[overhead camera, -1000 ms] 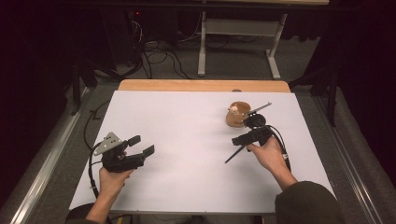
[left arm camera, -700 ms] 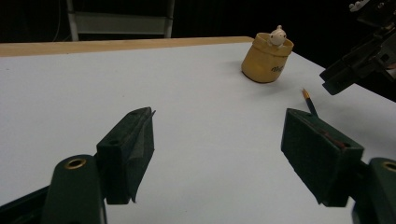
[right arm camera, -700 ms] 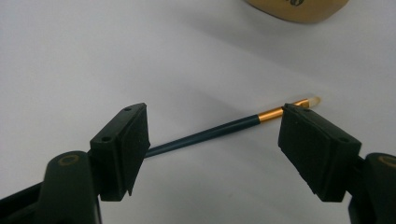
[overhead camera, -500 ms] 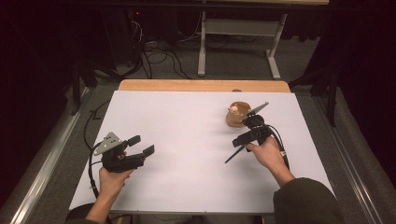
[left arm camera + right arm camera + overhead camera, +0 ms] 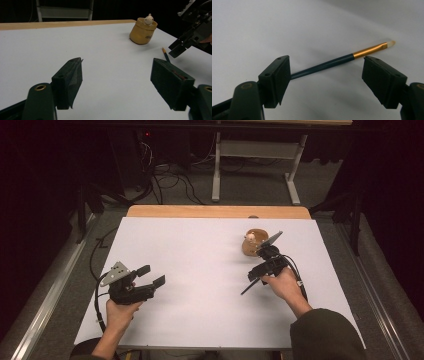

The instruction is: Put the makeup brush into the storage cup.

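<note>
The right gripper [image 5: 325,75] hangs low over the tabletop [image 5: 200,270] with its jaws spread wide apart, and a thin dark brush [image 5: 329,65] with a gold ferrule and pale tip lies flat on the white surface between and just beyond them, touched by neither jaw. Just past that gripper [image 5: 261,268] in the high view stands a small yellow-brown pot [image 5: 250,242] with a little white figure [image 5: 149,19] at its rim. The left gripper [image 5: 151,275] rests well apart on the left side, its jaws likewise wide and empty.
</note>
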A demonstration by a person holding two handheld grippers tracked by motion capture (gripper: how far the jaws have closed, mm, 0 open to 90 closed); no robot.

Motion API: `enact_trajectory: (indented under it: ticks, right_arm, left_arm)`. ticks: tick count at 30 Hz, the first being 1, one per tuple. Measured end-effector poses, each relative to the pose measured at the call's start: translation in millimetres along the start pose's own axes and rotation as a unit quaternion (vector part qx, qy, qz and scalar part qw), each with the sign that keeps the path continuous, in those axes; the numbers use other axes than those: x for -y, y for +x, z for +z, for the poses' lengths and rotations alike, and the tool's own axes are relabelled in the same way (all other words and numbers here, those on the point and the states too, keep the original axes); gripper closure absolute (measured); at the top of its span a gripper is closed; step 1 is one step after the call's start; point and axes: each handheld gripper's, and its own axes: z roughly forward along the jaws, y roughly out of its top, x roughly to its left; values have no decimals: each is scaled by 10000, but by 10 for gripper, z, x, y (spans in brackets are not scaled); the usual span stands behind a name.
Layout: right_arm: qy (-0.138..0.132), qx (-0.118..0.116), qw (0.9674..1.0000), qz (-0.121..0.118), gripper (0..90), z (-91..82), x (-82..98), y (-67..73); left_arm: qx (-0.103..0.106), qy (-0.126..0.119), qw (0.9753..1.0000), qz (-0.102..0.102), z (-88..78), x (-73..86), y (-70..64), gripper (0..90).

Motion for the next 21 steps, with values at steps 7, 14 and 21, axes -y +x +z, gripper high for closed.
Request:
enact_trajectory:
  ticks: [7,14,21]
  right_arm:
    - [152,13,9999,40,250,64,-16,-9]
    - [251,-1,9996,120,244,114,-32,-20]
    - [316,60,9993,174,239,152,-46,-20]
  left_arm:
    - [-2,10,10000,-7,0,0,3,260]
    - [-5,0,10000,-9,-1,-1,4,260]
    - [15,43,10000,-33,7,1,5,257]
